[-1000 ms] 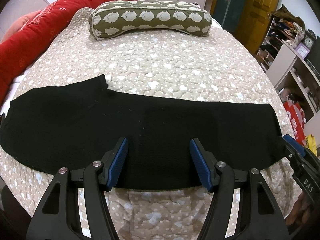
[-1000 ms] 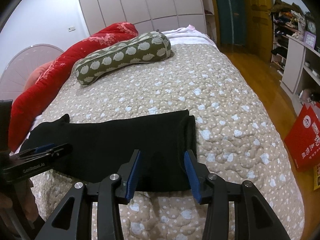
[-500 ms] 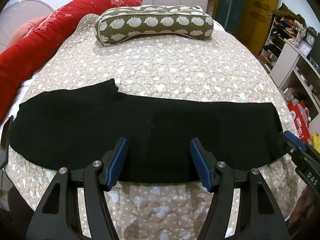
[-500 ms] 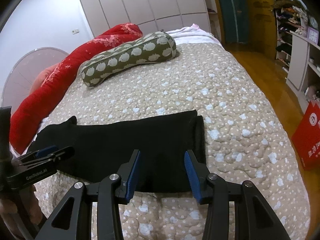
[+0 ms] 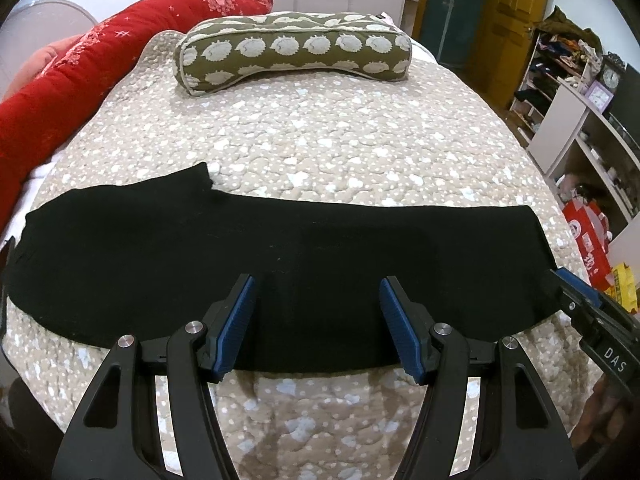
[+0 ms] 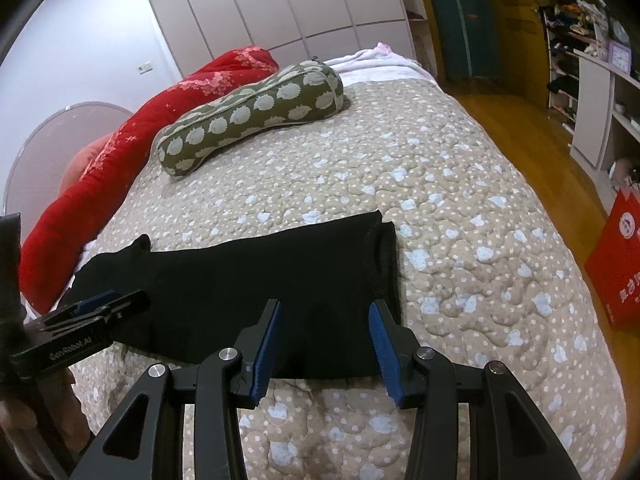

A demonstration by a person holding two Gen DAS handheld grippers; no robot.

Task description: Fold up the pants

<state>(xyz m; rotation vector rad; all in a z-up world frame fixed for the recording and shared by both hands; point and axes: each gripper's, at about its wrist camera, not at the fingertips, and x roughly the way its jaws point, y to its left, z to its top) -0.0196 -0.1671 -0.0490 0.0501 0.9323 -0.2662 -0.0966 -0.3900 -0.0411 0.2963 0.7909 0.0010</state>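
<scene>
Black pants (image 5: 280,248) lie flat in a long band across the near end of the bed; they also show in the right wrist view (image 6: 260,280). My left gripper (image 5: 316,304) is open and empty, hovering over the middle of the near edge of the pants. My right gripper (image 6: 324,328) is open and empty, over the right end of the pants near the leg hems. The right gripper also shows at the right edge of the left wrist view (image 5: 592,312), and the left gripper at the left of the right wrist view (image 6: 92,312).
A beige quilted bedspread (image 5: 340,140) covers the bed. A green patterned pillow (image 5: 296,48) lies at the far end, and a red bolster (image 5: 100,64) runs along the left side. Shelves (image 5: 580,120) and a red bag (image 6: 616,264) stand right of the bed.
Both grippers have drawn back and up slightly from the pants, staying open. The pants have not moved.
</scene>
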